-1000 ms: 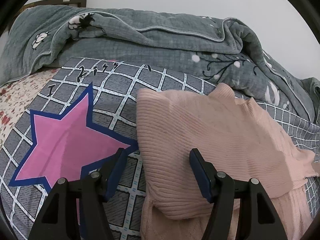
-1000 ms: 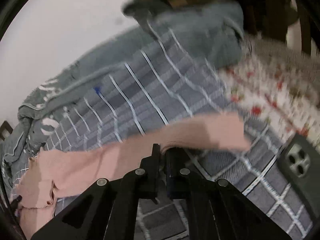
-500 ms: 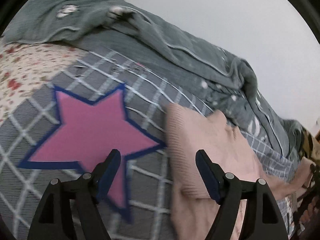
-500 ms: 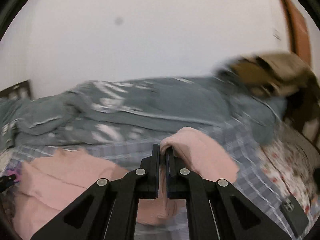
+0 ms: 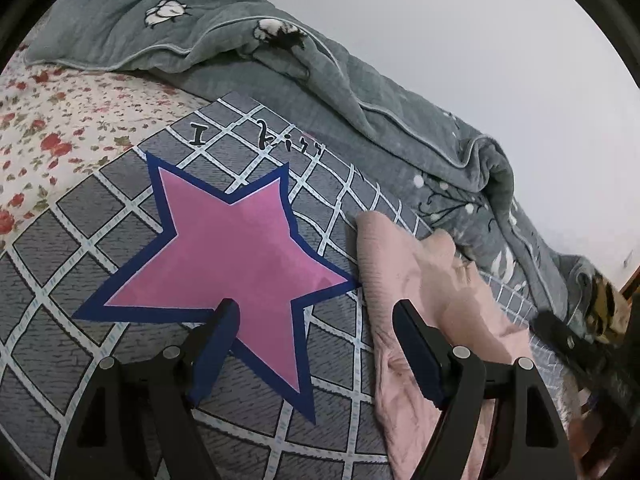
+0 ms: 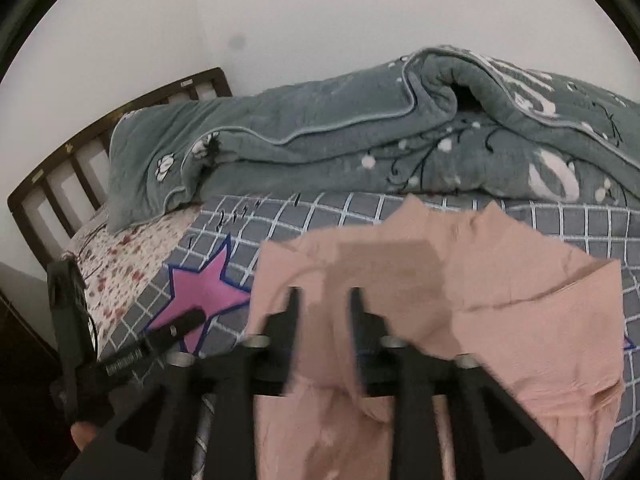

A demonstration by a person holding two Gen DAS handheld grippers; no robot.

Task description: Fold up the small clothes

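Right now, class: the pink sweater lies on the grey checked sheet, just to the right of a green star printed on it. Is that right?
Not quite. The star is pink with a dark blue border, not green, as the left wrist view shows. The pink sweater does lie on the grey checked sheet, just right of it.

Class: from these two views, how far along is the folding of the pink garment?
Done: one sleeve lies folded across the pink garment. In hand: the right gripper has just been opening, with no cloth visibly pinched; the left gripper stands open over the star bedsheet. Left: further folds.
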